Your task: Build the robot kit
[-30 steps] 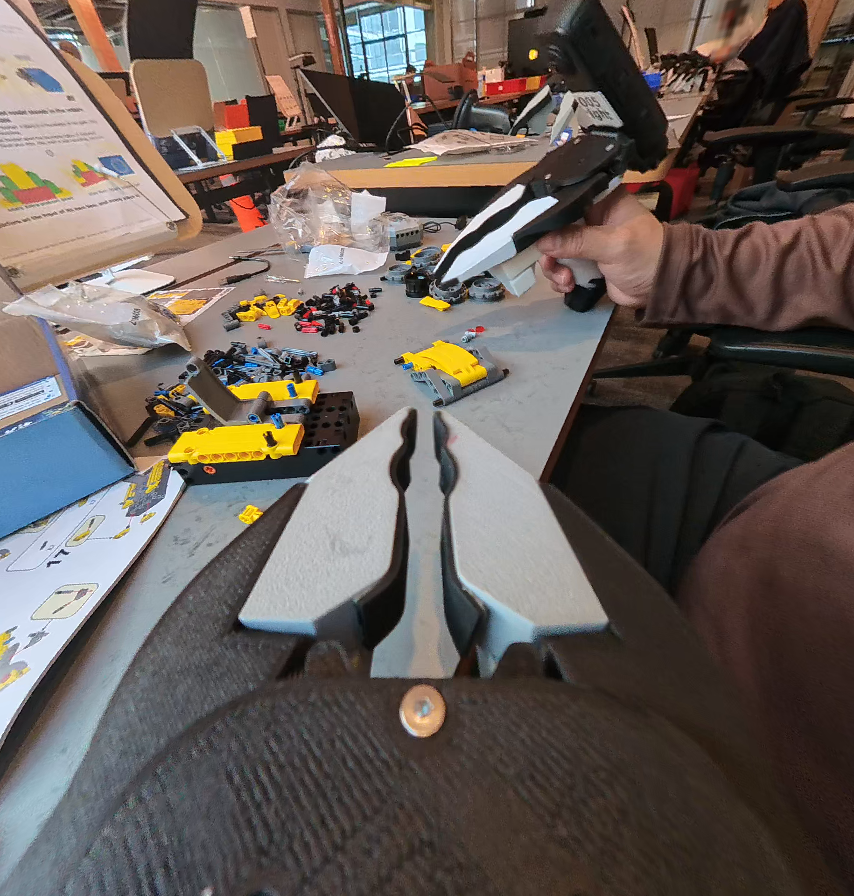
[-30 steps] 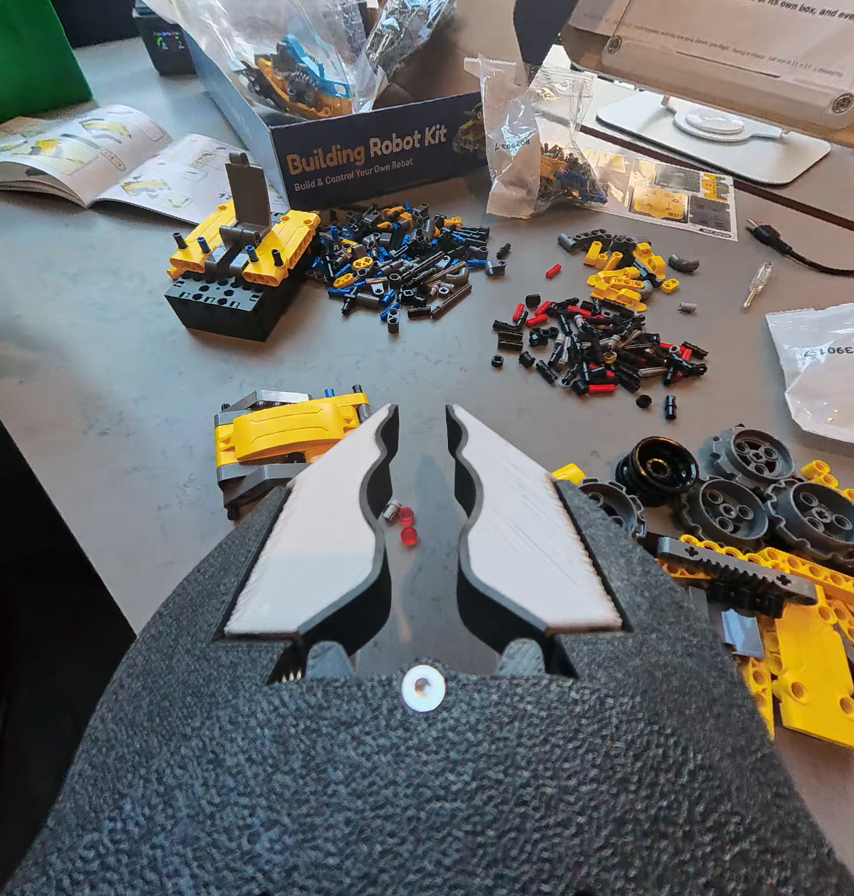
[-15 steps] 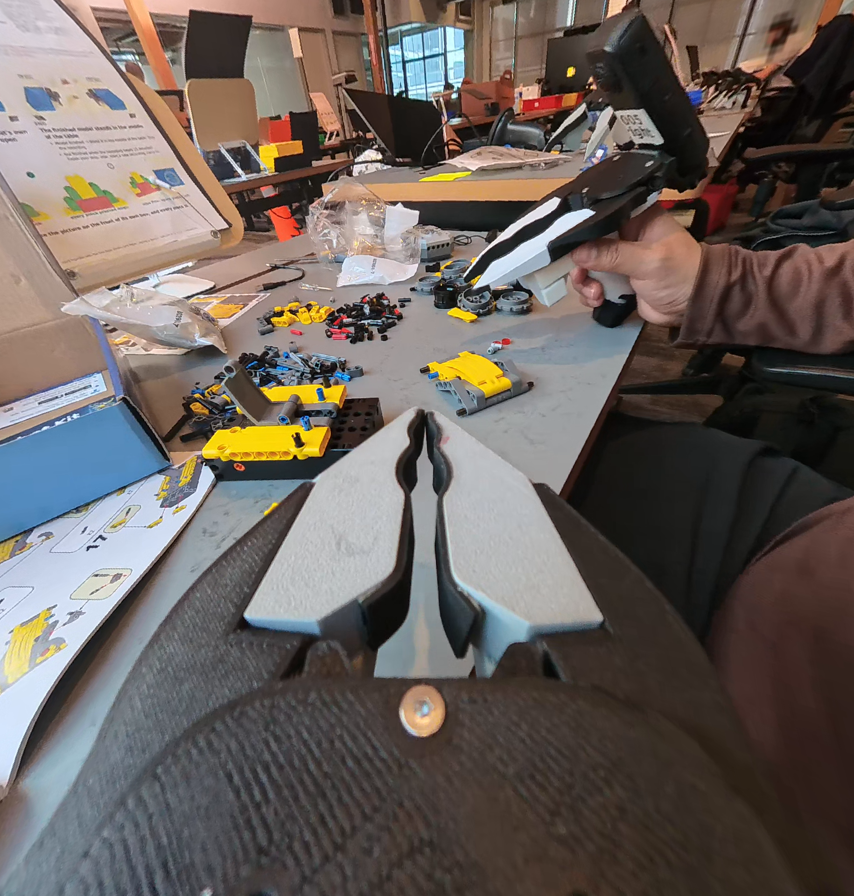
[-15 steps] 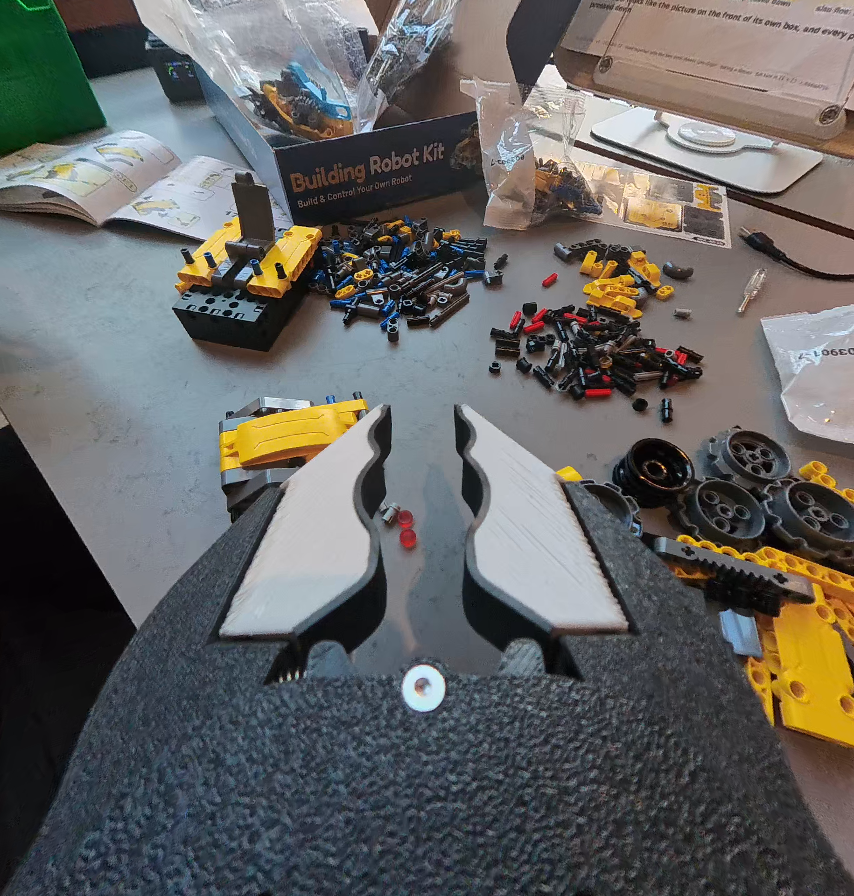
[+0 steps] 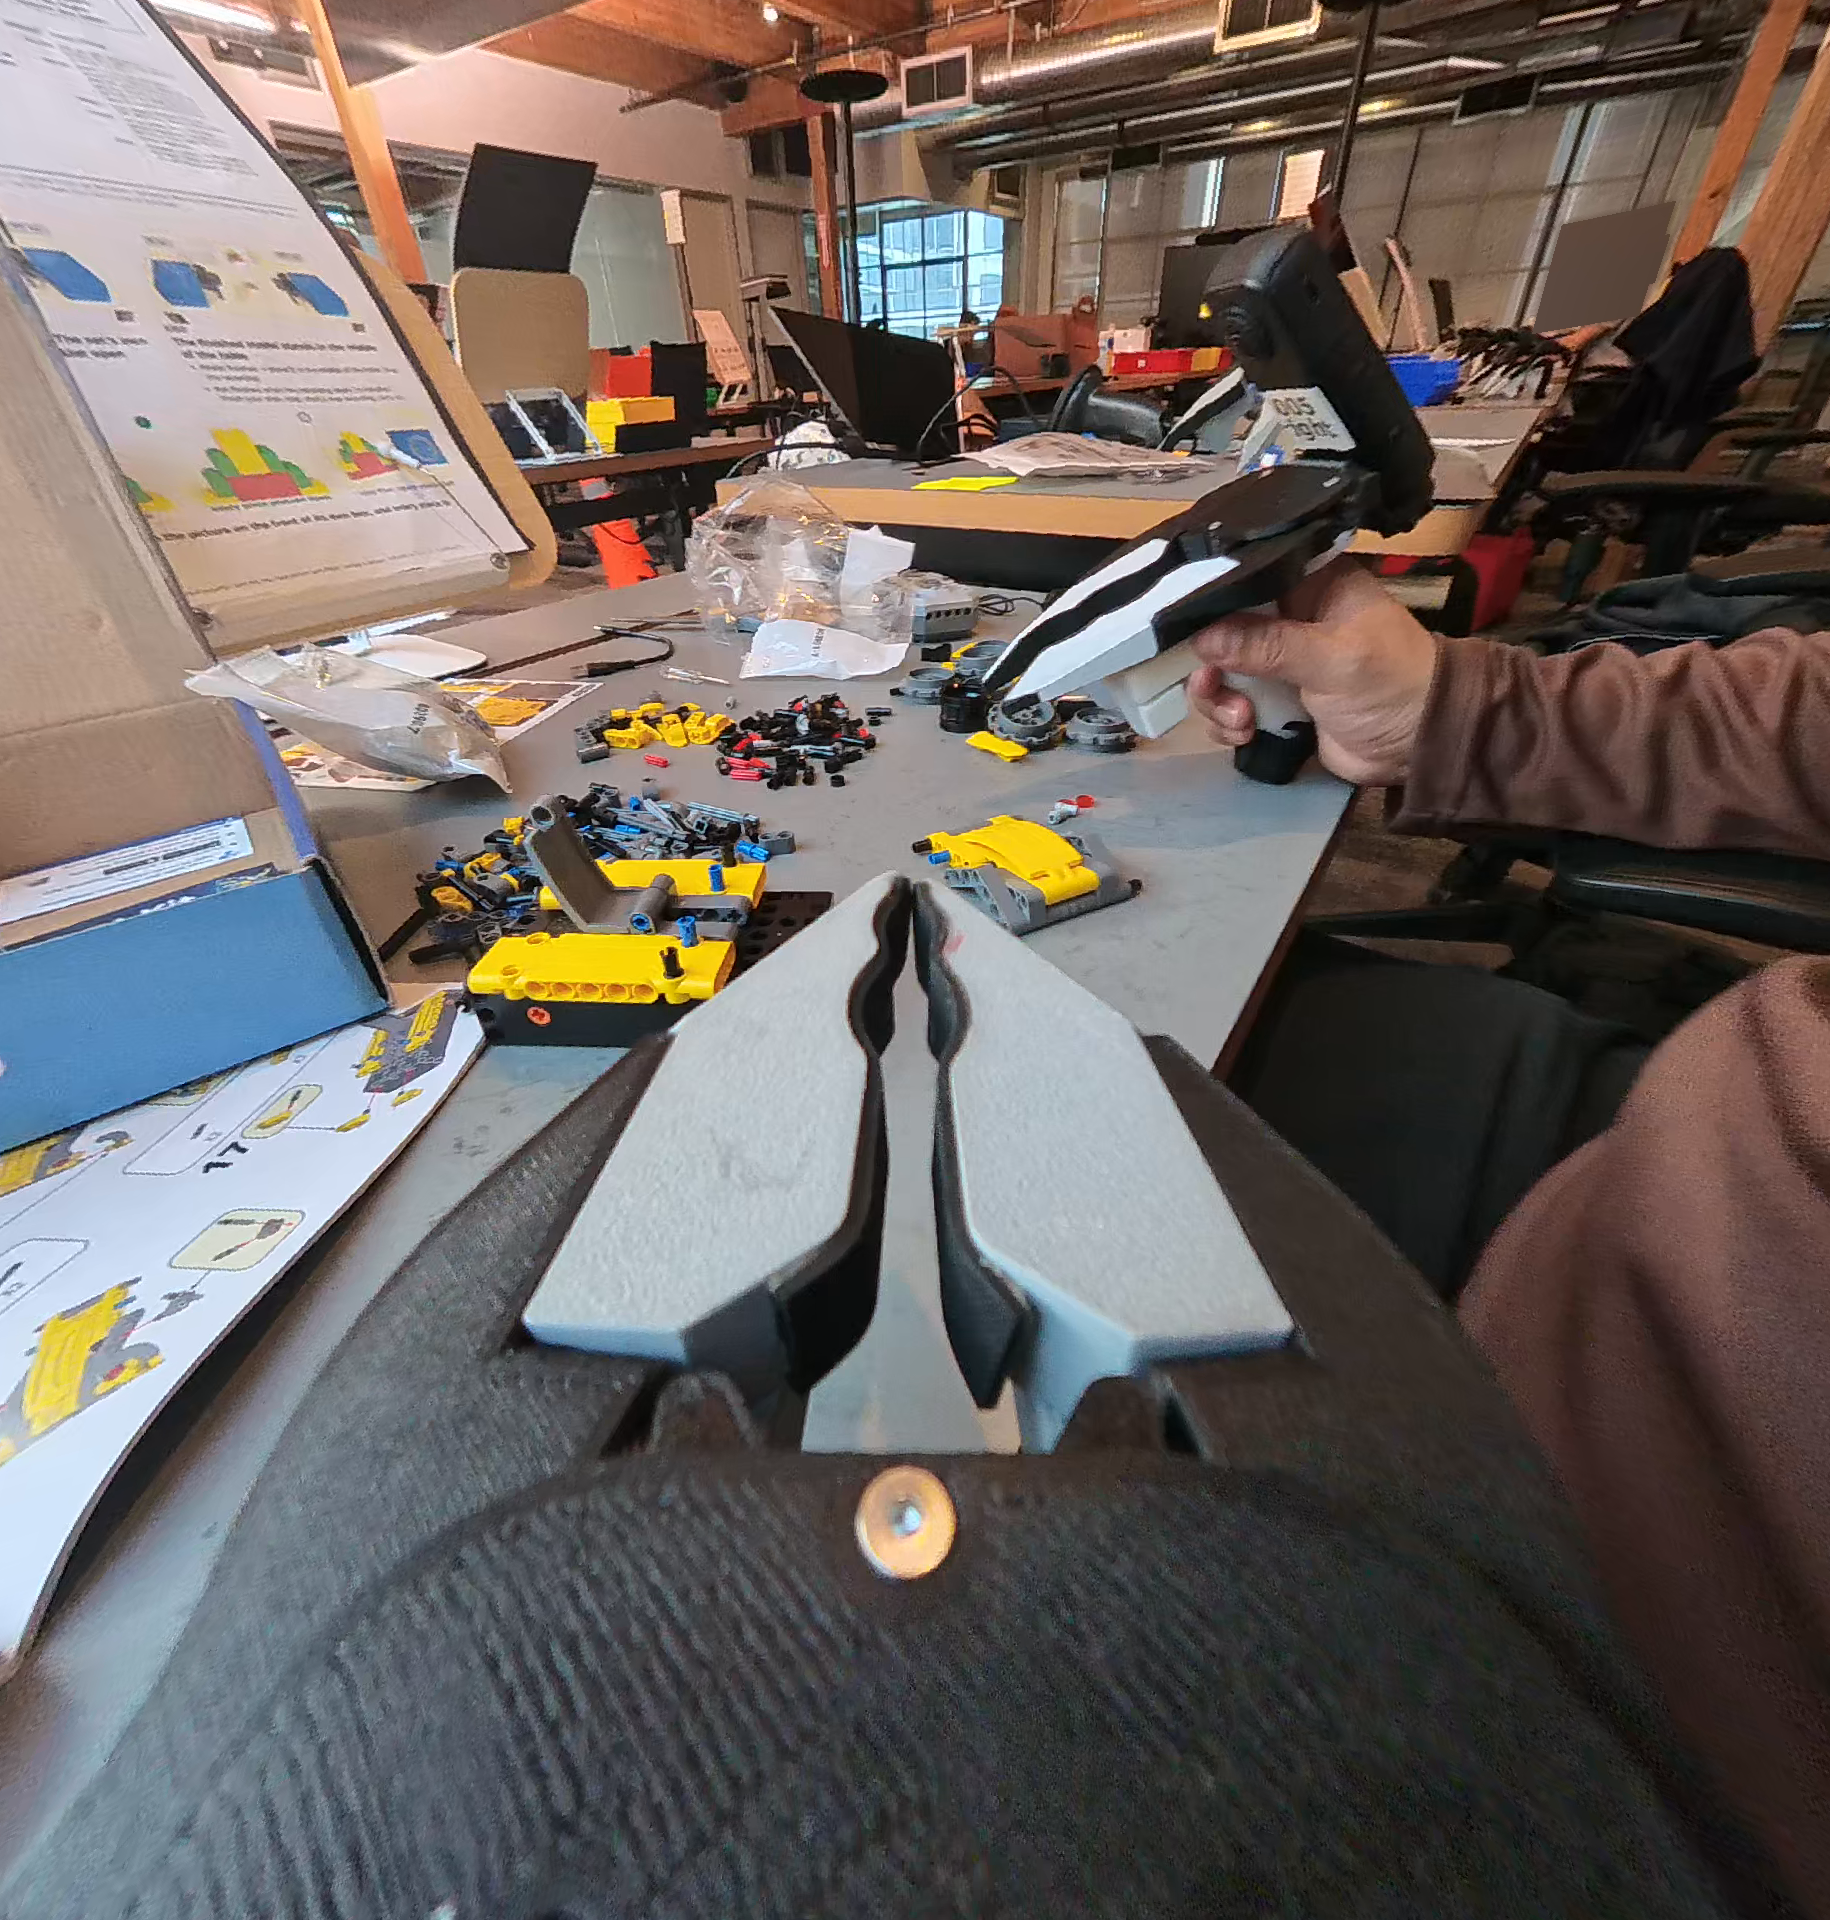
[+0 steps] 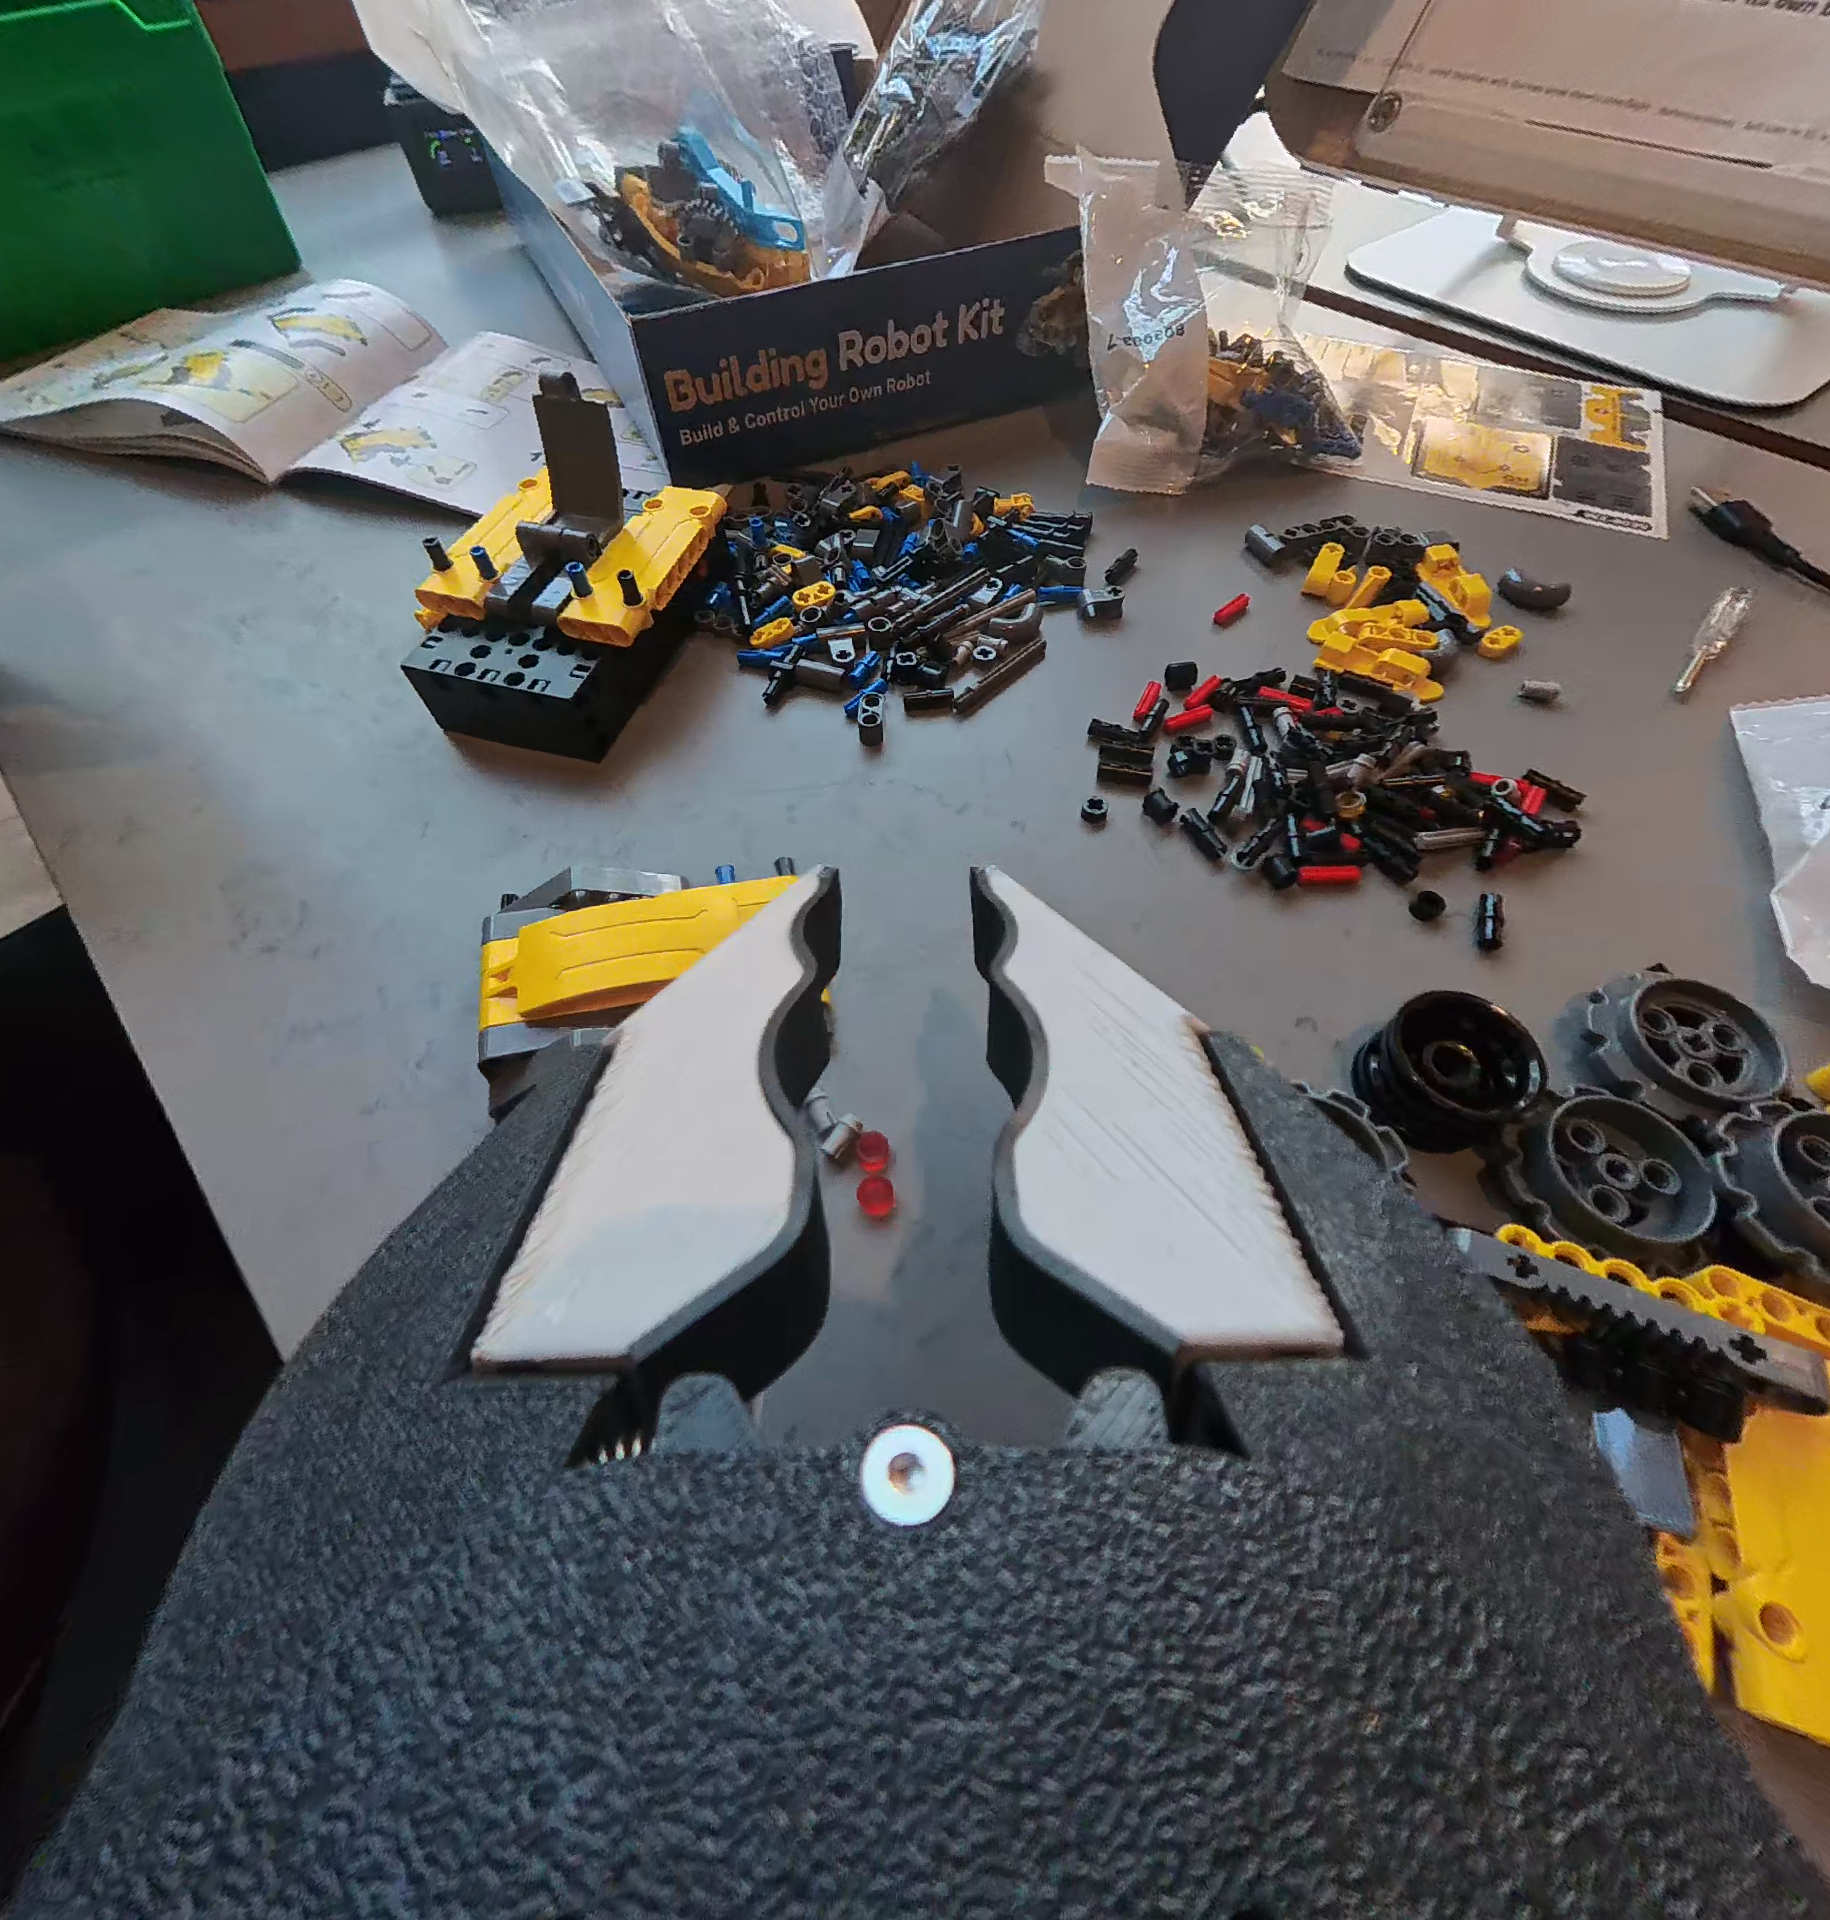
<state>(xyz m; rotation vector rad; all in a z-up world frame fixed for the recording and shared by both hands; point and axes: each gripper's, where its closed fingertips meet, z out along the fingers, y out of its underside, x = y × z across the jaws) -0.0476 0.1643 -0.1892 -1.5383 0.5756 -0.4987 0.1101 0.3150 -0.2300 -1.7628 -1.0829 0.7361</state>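
My left gripper (image 5: 911, 894) is shut and empty, held low over the near table edge. Just past its tips are a black block with yellow beams and a grey lever (image 5: 620, 935) and a small yellow-and-grey assembly (image 5: 1025, 868). My right gripper (image 6: 906, 883) is open and empty, above the table. Two red round studs (image 6: 875, 1174) and a small grey pin lie on the table between its fingers. The yellow-and-grey assembly (image 6: 620, 945) sits beside its left finger. The black block (image 6: 552, 613) is farther off, at the left. The right gripper also shows in the left wrist view (image 5: 1004, 681), over the wheels.
Grey and black wheels (image 6: 1617, 1122) and yellow beams lie at the right. Piles of black-and-red pins (image 6: 1326, 790) and blue-and-black pins (image 6: 890, 613) sit mid-table. A dark kit box (image 6: 838, 353), parts bags, an open booklet (image 6: 267, 384) and a green bin stand behind. Tip to tip, the grippers are about 25 centimetres apart. From the left gripper's tips to the black block (image 6: 552, 613) is close to 12 centimetres.
My left gripper's fingers have closed the small gap between them, and it has tilted up a little. My right gripper has opened slightly wider over the red studs.
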